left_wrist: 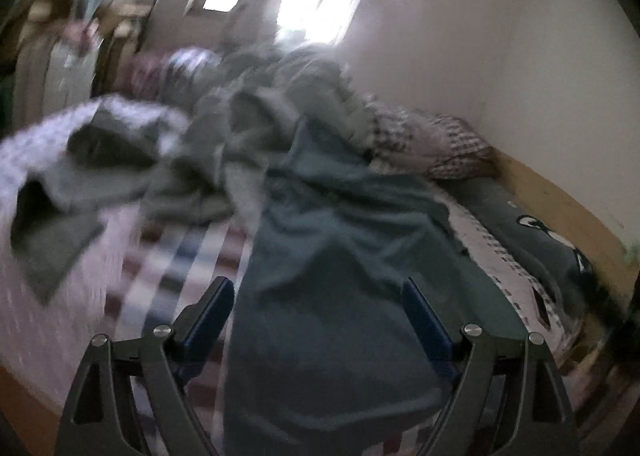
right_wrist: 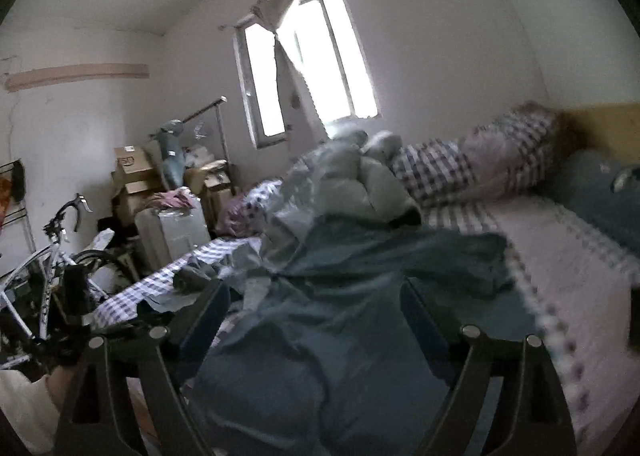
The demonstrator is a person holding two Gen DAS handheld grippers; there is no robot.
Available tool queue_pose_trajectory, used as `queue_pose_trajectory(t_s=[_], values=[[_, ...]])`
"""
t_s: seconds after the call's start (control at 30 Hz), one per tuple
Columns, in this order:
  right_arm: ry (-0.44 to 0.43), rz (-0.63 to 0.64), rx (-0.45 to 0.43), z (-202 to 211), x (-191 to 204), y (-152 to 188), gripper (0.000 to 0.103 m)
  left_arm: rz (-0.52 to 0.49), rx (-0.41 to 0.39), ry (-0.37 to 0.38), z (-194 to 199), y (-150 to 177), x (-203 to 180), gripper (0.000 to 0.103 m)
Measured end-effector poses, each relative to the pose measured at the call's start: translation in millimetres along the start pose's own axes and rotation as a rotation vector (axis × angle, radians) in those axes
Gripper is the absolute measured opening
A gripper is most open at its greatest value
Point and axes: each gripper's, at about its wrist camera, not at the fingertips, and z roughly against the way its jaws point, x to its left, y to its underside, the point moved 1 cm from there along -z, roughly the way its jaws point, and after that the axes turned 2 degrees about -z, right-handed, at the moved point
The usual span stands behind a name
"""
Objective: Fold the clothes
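A dark teal garment lies crumpled lengthwise on the bed, and it shows in the right wrist view too as the teal garment. My left gripper stands open above its near part, with its blue-padded fingers wide apart and nothing pinched. My right gripper is likewise open over the same cloth, its dark fingers apart and the fabric lying loose below them. Beyond it lies a heap of grey-green clothes, also seen as the grey-green heap.
The bed has a pale checked sheet. A checked pillow and a dark blue cushion lie by the wall. A bicycle, cardboard boxes and a suitcase stand left of the bed under the window.
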Motion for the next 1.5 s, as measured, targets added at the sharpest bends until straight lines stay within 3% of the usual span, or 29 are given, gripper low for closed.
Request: queue_pose_trajectory(t_s=[0.17, 0.3, 0.4, 0.7, 0.93, 1.2, 1.33, 1.5], values=[[0.038, 0.106, 0.184, -41, 11, 54, 0.090, 0.198, 0.060, -0.025, -5, 31, 28, 0.089], [0.060, 0.165, 0.219, -51, 10, 68, 0.090, 0.324, 0.095, -0.008, -7, 52, 39, 0.089], [0.058, 0.138, 0.244, -55, 5, 74, 0.090, 0.391, 0.104, -0.008, -8, 63, 46, 0.089], [0.043, 0.147, 0.277, -62, 8, 76, 0.090, 0.451, 0.164, -0.044, -27, 82, 63, 0.089], [0.031, 0.180, 0.297, -66, 16, 82, 0.090, 0.461, 0.240, -0.028, -43, 99, 60, 0.089], [0.016, 0.197, 0.321, -73, 22, 90, 0.090, 0.612, 0.292, 0.101, -44, 114, 67, 0.089], [0.008, 0.198, 0.336, -77, 24, 95, 0.090, 0.629, 0.327, 0.159, -48, 118, 54, 0.089], [-0.016, 0.242, 0.346, -78, 33, 102, 0.090, 0.640, 0.306, 0.182, -43, 116, 44, 0.089]])
